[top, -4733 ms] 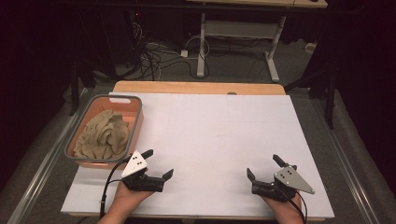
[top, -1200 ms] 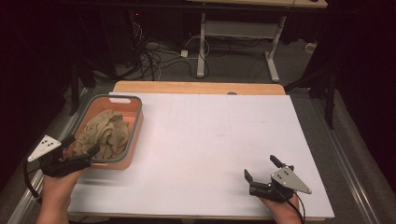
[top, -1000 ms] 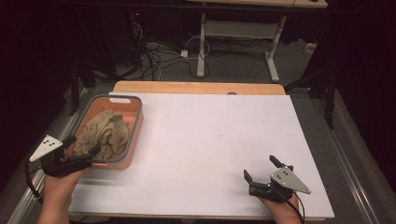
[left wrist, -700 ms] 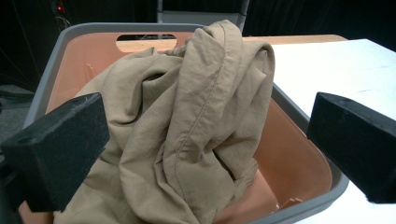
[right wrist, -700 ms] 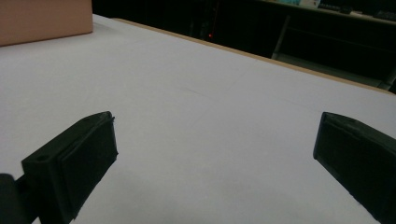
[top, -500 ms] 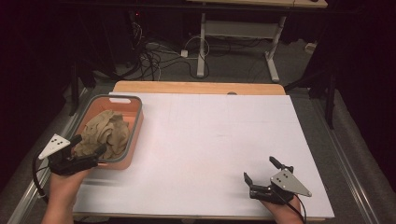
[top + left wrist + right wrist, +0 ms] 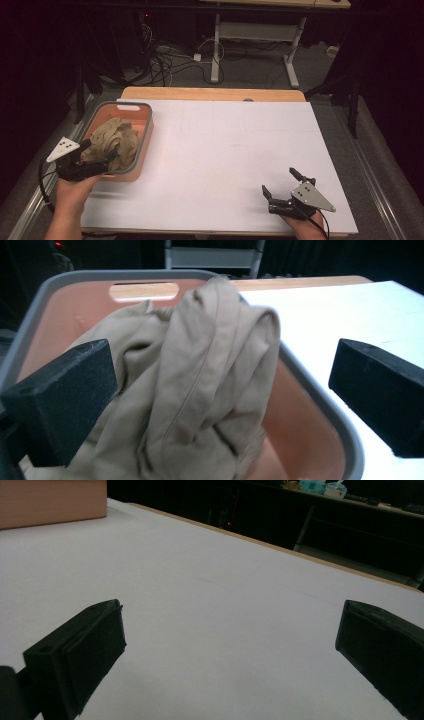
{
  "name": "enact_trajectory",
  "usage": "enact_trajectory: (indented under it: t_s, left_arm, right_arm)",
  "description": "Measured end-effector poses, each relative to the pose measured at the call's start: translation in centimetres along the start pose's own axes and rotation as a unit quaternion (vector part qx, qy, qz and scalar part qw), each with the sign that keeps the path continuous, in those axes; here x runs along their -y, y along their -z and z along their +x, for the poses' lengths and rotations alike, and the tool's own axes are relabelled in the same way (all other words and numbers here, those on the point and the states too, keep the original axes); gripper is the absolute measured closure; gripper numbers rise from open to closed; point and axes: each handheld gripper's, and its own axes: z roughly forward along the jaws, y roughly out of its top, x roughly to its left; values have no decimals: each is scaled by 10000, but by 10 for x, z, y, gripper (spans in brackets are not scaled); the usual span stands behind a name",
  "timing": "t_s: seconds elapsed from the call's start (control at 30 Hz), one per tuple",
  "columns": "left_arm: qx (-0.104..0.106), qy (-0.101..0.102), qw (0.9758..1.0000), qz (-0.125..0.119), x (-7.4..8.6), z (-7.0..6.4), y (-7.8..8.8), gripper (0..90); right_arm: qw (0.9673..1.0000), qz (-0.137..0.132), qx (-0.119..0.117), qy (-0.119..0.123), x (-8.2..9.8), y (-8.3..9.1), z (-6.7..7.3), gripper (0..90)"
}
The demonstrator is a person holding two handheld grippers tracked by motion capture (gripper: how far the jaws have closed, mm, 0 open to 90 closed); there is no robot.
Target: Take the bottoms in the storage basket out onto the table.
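High view: white table [image 7: 220,150], bare across the middle. Orange basket [image 7: 145,145] with a grey rim sits at the table's left edge, toward the far corner. Crumpled tan garment [image 7: 117,142] lies heaped inside it. Left gripper [image 7: 97,155] is at the basket's near rim, jaws reaching over the cloth; how wide they stand is hard to judge from here. Right gripper [image 7: 280,186] rests near the table's near right corner, jaws spread, nothing between them.

Left gripper view: both black jaws wide apart, the tan garment [image 7: 200,390] between them, not clamped. One jaw hangs over the cloth inside the basket [image 7: 320,405]; the other sits out past the grey rim, over the white table [image 7: 330,315].

Right gripper view: jaws open wide over the bare table [image 7: 210,615]. A corner of the basket [image 7: 50,502] shows well off at the far left.
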Motion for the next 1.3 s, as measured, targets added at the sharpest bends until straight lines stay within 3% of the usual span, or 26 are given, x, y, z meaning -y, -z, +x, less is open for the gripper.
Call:
enact_trajectory:
  t_s: [0.17,0.3,0.43,0.57,0.63,0.73,0.87,1.0,1.1,1.3]
  left_arm:
    - [36,-133,9999,-42,-18,-3,-7,0]
    - [19,-147,9998,117,-31,-1,-16,0]
    - [-83,-70,9992,395,-42,4,-30,0]
    - [-206,-56,9954,932,-52,11,-46,0]
    - [-296,-25,9918,1244,-54,15,-53,0]
    - [-345,46,9844,1724,-54,23,-60,0]
    - [-535,-6,9731,2239,-52,28,-65,0]
    - [-558,-4,9634,2622,-50,30,-68,0]
    - [-515,137,9573,2840,-50,34,-69,0]
    - [-373,367,9389,3403,-45,45,-78,0]
  right_arm:
    - [10000,12,-4,13,0,-1,2,4]
    - [10000,23,-10,17,0,0,2,3]
    - [10000,31,7,-4,1,1,2,3]
    - [10000,20,27,-11,0,2,2,4]
    - [10000,8,21,-8,0,2,2,4]
    - [10000,13,36,-11,0,3,2,4]
    - [10000,21,18,-10,0,3,2,4]
    - [10000,30,-9,5,0,3,3,4]
    - [10000,20,-30,26,0,2,4,4]
    - [10000,35,-59,44,0,1,6,4]
